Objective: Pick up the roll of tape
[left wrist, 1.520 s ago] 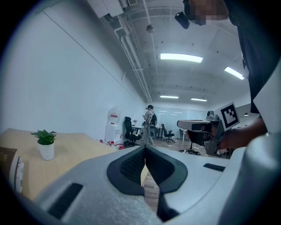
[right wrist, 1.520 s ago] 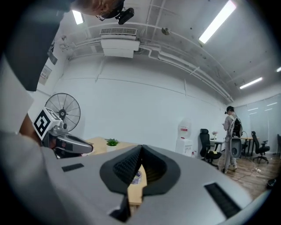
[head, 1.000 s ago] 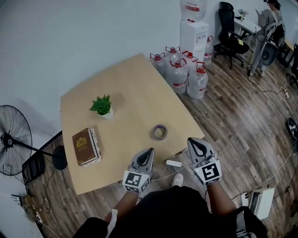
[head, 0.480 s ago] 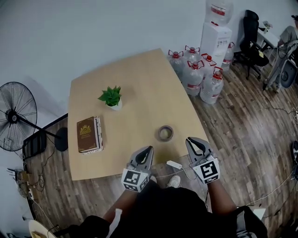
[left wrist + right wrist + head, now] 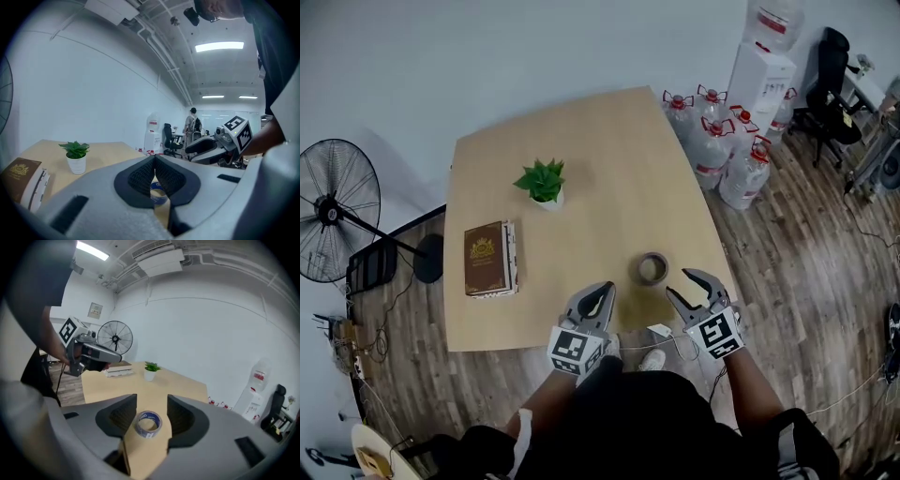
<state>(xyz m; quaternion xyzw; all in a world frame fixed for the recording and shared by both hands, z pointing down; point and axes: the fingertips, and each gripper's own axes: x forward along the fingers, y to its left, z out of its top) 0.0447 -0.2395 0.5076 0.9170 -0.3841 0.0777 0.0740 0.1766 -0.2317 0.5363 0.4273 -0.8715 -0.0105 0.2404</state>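
The roll of tape (image 5: pixel 652 269), brownish with a blue-printed core, lies flat on the wooden table (image 5: pixel 609 169) close to its near right edge. My right gripper (image 5: pixel 686 284) hovers just right of it, its jaws opening. In the right gripper view the roll of tape (image 5: pixel 148 424) lies ahead, framed by the jaws of the right gripper (image 5: pixel 152 414), and nothing touches it. My left gripper (image 5: pixel 598 298) hangs over the near edge, left of the roll, shut and empty. Past the closed tips of the left gripper (image 5: pixel 153 161) a slice of the tape (image 5: pixel 157 194) shows.
A potted plant (image 5: pixel 544 183) and a brown book (image 5: pixel 490 258) sit on the table's left half. A standing fan (image 5: pixel 333 211) is at far left. Water bottles (image 5: pixel 722 155), a dispenser (image 5: pixel 764 66) and an office chair (image 5: pixel 830 84) stand at the back right. Cables lie on the floor.
Both grippers have moved forward towards the tape. The right one has dropped, turned and gone from shut to open. The left gripper stays shut.
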